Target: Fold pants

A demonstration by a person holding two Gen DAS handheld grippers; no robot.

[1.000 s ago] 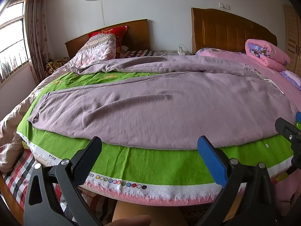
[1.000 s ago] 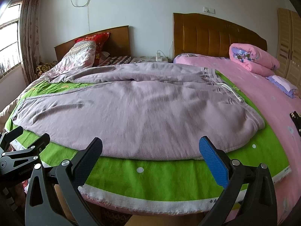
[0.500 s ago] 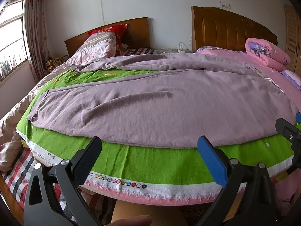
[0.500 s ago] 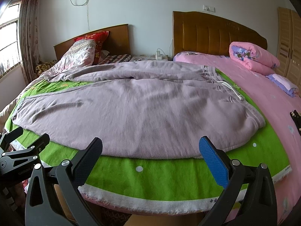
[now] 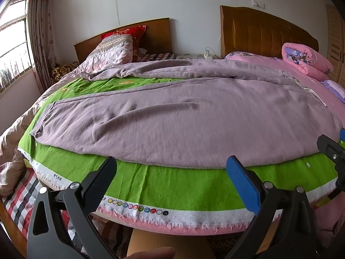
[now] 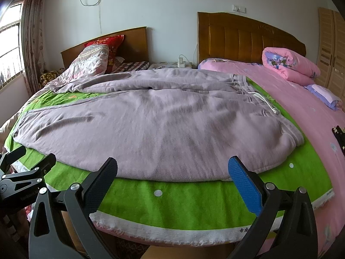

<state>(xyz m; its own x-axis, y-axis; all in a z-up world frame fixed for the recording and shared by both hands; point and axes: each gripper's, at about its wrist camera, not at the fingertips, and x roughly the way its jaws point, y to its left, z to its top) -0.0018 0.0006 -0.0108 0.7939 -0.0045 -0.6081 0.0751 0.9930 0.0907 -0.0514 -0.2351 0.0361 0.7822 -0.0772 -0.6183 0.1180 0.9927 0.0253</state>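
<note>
Pants [image 6: 151, 125] waistband only in right view; left gripper [image 5: 172, 172], right gripper [image 6: 172, 172] both apart, empty.

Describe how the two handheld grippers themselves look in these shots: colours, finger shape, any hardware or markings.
Both look alike. The left gripper and the right gripper each have black angular frames with silver pivot bolts, one textured black finger pad and one textured blue finger pad. The left one's black body, seen from the right wrist, carries small pale lettering too small to read.

The right gripper [image 5: 332, 151] was cut off by the frame edge; print on the green cloth [image 6: 243, 229] was too small to read.
</note>
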